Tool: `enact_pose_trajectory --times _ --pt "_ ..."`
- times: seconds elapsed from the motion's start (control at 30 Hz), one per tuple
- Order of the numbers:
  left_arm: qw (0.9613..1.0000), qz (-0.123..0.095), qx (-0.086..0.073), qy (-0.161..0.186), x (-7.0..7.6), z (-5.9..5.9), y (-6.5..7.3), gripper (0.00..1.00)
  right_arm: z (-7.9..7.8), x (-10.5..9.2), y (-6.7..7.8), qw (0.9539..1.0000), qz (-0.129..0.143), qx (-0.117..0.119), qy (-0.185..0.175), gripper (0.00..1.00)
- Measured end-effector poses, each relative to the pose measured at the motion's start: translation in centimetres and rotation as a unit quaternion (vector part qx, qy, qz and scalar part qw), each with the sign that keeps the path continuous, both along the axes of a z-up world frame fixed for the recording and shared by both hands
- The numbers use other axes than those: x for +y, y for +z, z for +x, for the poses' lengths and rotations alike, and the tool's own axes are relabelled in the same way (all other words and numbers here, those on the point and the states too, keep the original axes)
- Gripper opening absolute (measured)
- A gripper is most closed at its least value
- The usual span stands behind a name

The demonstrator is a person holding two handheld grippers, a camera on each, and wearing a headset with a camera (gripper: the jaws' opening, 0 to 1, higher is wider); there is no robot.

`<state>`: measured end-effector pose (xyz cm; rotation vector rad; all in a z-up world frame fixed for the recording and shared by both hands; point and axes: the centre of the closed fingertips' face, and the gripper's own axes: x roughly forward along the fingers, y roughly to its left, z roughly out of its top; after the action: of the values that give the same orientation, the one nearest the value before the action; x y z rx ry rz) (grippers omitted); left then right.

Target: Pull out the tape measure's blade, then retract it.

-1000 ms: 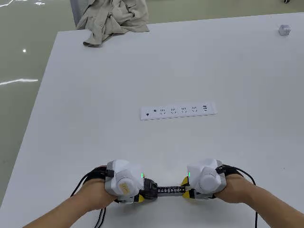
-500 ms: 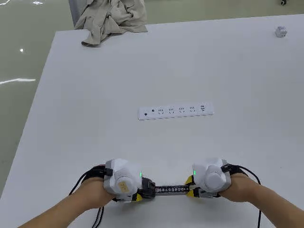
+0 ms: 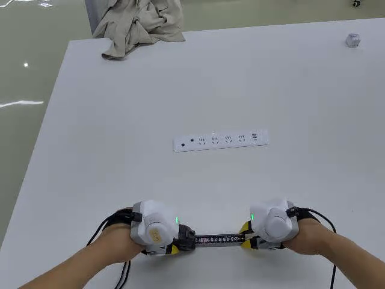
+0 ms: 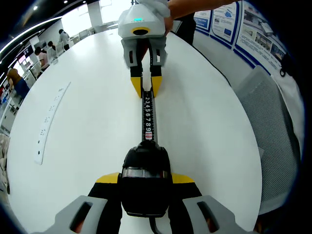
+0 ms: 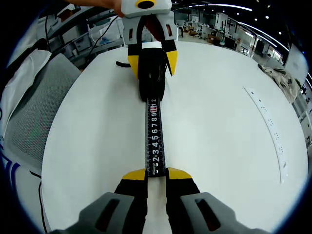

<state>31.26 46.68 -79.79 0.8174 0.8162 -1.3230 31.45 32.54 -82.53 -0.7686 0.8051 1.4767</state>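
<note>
A black tape measure case sits clamped between the yellow-tipped jaws of my left gripper, low on the white table. Its black blade with white numbers runs rightward to my right gripper, which is shut on the blade's end. In the right gripper view the blade stretches from my right gripper to the case held by the other gripper. In the left gripper view the blade shows digits up to about twelve.
A white power strip lies flat mid-table. A crumpled beige cloth hangs over the far left corner, and a small grey object rests at the far right. The table's near edge is just below the hands.
My right gripper has slid to the right, away from the left one, drawing more blade out of the case. The left gripper and case stayed put.
</note>
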Motion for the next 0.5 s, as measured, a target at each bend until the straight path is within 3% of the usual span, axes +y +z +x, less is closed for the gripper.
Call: enact_pose_trajectory --times 0.5 --pt "1.0000 0.002 0.000 -0.002 0.0 0.0 0.0 0.33 0.2 -2.0 -0.1 0.9999 -0.006 -0.002 -0.012 0.12"
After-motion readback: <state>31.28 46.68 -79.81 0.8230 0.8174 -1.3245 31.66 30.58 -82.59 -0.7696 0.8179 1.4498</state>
